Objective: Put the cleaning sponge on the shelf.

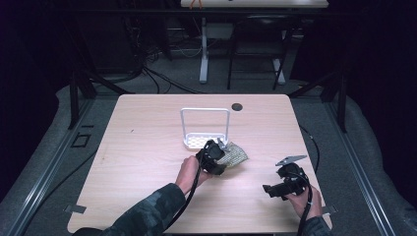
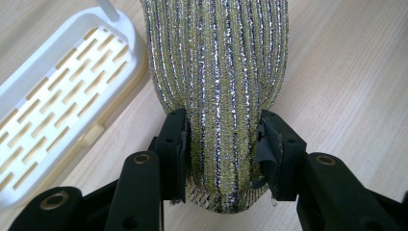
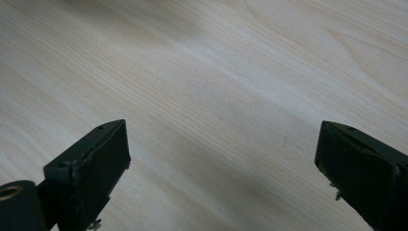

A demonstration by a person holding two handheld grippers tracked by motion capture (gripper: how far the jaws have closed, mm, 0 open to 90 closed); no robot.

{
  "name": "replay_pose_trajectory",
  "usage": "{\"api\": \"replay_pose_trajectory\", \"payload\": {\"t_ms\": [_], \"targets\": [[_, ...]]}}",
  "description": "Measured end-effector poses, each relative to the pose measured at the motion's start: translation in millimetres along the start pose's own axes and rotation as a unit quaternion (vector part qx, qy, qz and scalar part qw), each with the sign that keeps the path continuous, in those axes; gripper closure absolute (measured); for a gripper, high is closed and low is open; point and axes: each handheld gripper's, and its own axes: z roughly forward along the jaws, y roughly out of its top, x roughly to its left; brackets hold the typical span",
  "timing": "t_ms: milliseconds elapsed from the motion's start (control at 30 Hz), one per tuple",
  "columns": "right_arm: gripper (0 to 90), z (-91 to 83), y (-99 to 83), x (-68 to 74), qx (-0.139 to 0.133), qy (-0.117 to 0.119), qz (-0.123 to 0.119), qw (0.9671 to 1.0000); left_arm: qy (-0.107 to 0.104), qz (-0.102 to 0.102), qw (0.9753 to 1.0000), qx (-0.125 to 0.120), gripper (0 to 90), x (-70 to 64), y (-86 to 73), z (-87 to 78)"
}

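Gripping gold-and-silver striped metallic scouring cloth [image 2: 216, 72] in left gripper [image 2: 222, 139], jaws pinching its near end | cloth's long axis runs away from jaws, white slotted plastic rack [image 2: 53, 101] just beside | right gripper [image 3: 223, 163] spread, well apart over wooden table [image 3: 216, 72]

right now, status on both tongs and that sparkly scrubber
Left tongs shut on the scrubber, beside the white rack. Right tongs open over bare table. Nothing in the way.
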Motion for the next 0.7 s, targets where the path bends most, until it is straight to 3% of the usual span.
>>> {"api": "replay_pose_trajectory", "payload": {"t_ms": [700], "targets": [[4.6, -0.2, 0.0, 0.1, 0.0, -0.001, -0.001, 1.0, 0.003, -0.009, 0.9999, -0.002, 57.8, 7.9, -14.1, -11.7]]}}
